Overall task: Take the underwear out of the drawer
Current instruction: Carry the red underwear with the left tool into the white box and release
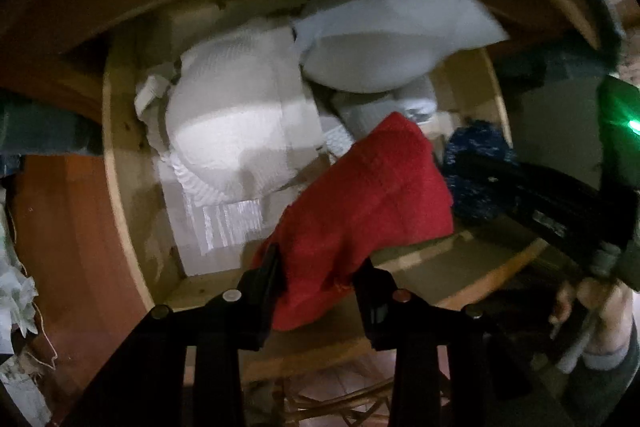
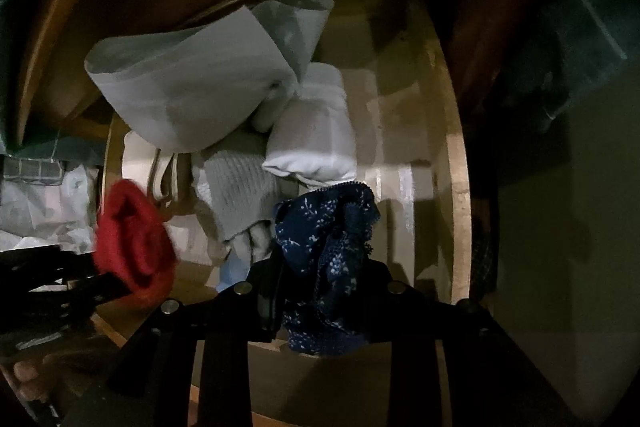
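Note:
My left gripper (image 1: 320, 267) is shut on a red piece of underwear (image 1: 360, 203), which hangs above the open wooden drawer (image 1: 120, 163). The same red piece (image 2: 132, 239) shows at the left of the right wrist view. My right gripper (image 2: 320, 267) is shut on a dark blue flowered piece of underwear (image 2: 324, 251) with a lace edge, held over the drawer's near right part. That blue piece (image 1: 476, 171) and the right gripper's black body (image 1: 560, 203) appear at the right of the left wrist view. White and pale folded garments (image 1: 236, 123) still lie in the drawer.
The drawer's pale wooden rim (image 2: 460, 187) curves along the right. A pale blue-grey garment (image 2: 192, 87) and a folded white one (image 2: 316, 135) lie at the back. Brown furniture front (image 1: 72, 235) is on the left; a wicker piece (image 1: 344, 399) shows below. A person's fingers (image 1: 576, 299) hold the right tool.

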Demonstrator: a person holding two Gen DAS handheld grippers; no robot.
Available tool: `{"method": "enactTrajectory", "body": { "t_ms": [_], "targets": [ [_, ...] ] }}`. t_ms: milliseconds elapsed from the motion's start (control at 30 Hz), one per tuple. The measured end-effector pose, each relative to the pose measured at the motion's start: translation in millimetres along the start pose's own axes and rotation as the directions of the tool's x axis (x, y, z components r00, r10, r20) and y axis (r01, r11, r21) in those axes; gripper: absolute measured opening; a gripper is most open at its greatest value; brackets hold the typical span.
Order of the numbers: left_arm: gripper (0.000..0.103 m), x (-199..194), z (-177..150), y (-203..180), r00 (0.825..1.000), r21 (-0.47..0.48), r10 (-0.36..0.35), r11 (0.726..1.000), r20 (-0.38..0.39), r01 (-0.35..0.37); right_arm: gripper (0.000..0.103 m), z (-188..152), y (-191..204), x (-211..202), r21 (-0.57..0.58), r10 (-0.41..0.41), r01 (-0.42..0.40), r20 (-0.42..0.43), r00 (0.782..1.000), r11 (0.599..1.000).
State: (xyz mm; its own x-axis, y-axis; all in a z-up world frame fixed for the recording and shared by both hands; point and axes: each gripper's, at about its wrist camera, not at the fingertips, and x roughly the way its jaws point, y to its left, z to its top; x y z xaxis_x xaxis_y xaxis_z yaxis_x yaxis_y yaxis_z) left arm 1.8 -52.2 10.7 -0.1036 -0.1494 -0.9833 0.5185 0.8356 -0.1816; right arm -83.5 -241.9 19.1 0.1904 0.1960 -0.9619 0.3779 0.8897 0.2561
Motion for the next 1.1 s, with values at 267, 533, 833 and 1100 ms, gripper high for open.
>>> {"method": "enactTrajectory", "body": {
  "t_ms": [267, 533, 833, 1100],
  "targets": [
    [0.034, -50.6, -13.7, -15.4, 0.994, 0.05, 0.027, 0.998, 0.102, -0.032, 0.026, 0.0, 0.5, 1.0, -0.001, -0.018, 0.018, -0.001, 1.0, 1.0],
    [0.034, -128.2, -35.3, -12.1, 0.97, 0.069, -0.014, 0.998, 0.242, -0.003, 0.026, 2.1, 2.6, 4.5, -0.02, -0.071, 0.071, -0.007, 0.997, 0.997],
    [0.034, -245.4, -56.2, -14.0, 0.89, 0.082, -0.063, 0.996, 0.452, 0.029, 0.026, -1.9, 9.0, 9.0, -0.089, -0.153, 0.151, -0.015, 0.988, 0.984],
    [0.034, -323.2, -26.3, -16.1, 0.82, 0.008, 0.038, 0.999, 0.57, -0.051, 0.026, -3.1, 9.1, 11.9, -0.093, -0.15, 0.147, -0.031, 0.988, 0.985]
  ]
}}
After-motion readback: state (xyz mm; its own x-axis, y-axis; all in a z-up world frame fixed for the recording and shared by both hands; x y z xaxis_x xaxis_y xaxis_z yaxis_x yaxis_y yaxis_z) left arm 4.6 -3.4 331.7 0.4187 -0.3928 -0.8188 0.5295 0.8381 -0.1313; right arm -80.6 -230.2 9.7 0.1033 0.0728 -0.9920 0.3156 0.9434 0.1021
